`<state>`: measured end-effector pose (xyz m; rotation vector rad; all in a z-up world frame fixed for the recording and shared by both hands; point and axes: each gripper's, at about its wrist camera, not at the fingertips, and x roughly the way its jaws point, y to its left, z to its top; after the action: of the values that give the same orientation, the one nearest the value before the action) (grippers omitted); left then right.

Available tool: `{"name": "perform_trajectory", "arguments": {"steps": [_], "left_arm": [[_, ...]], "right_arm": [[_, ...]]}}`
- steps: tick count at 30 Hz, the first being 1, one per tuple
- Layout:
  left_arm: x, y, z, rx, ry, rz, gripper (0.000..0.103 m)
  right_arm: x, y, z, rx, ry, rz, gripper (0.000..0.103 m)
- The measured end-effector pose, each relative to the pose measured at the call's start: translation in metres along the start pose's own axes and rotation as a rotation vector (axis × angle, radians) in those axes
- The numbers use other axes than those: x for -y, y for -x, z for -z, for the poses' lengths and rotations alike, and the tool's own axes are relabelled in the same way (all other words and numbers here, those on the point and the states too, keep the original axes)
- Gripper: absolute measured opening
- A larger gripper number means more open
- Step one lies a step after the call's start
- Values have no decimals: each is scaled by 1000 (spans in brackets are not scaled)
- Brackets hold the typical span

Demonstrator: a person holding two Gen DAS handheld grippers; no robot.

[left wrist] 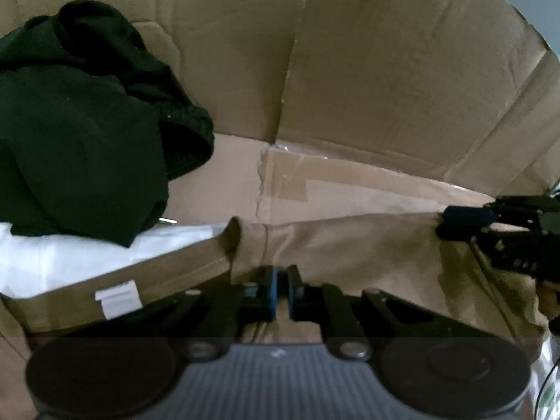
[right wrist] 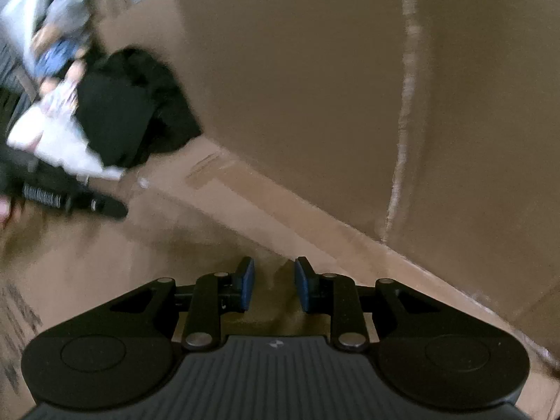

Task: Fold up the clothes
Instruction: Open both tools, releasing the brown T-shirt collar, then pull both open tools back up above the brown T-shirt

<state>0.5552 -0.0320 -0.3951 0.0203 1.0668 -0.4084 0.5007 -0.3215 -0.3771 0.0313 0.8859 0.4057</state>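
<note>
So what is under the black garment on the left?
The black garment lies partly on a white garment, whose edge overlaps the tan garment. Whatever else lies beneath the black one is covered.

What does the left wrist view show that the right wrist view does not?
Only the left wrist view shows the left gripper nearly shut on the tan garment, its white label and the tape on the cardboard floor. Only the right wrist view shows the right gripper with its jaws apart over tan cloth, and a person's sleeve. Both show the black garment on white cloth and the cardboard walls.
</note>
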Motion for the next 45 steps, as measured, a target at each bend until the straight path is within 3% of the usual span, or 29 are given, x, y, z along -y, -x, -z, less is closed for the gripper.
{"name": "perform_trajectory", "arguments": {"steps": [3, 5, 6, 10, 12, 15, 17, 21, 24, 27, 34, 36, 45], "left_arm": [[-1, 4, -3, -12, -5, 14, 10], [-1, 7, -6, -11, 4, 5, 21], [-1, 15, -7, -2, 19, -30, 32], [-5, 43, -4, 30, 41, -39, 35], [-6, 59, -2, 40, 51, -49, 39], [-11, 100, 6, 62, 100, -59, 45], [-15, 126, 14, 80, 142, -54, 51], [-13, 179, 29, 106, 160, -97, 56], [-18, 237, 44, 144, 167, -131, 62], [-26, 286, 59, 180, 174, -189, 64], [-55, 364, 99, 205, 196, -257, 70], [-67, 387, 123, 211, 231, -284, 71], [-103, 456, 208, 223, 368, -343, 73]], "right_arm": [[-3, 16, -1, 23, 0, 7, 30], [-4, 24, 0, 19, -4, 13, 30], [-4, 28, 0, 18, 0, 20, 30], [-9, 50, -2, 9, 17, 64, 31], [-13, 62, -5, 7, 16, 71, 37], [-22, 89, -10, 15, -37, 62, 48], [-31, 109, -12, 12, -113, 57, 48], [-55, 139, -16, 9, -109, 89, 50], [-68, 174, -19, 6, -201, 69, 67], [-85, 204, -19, -31, -217, 93, 75], [-129, 273, -19, -85, -159, 155, 83], [-142, 290, -21, -94, -140, 160, 86], [-193, 368, -19, -35, -47, 133, 94]]}}
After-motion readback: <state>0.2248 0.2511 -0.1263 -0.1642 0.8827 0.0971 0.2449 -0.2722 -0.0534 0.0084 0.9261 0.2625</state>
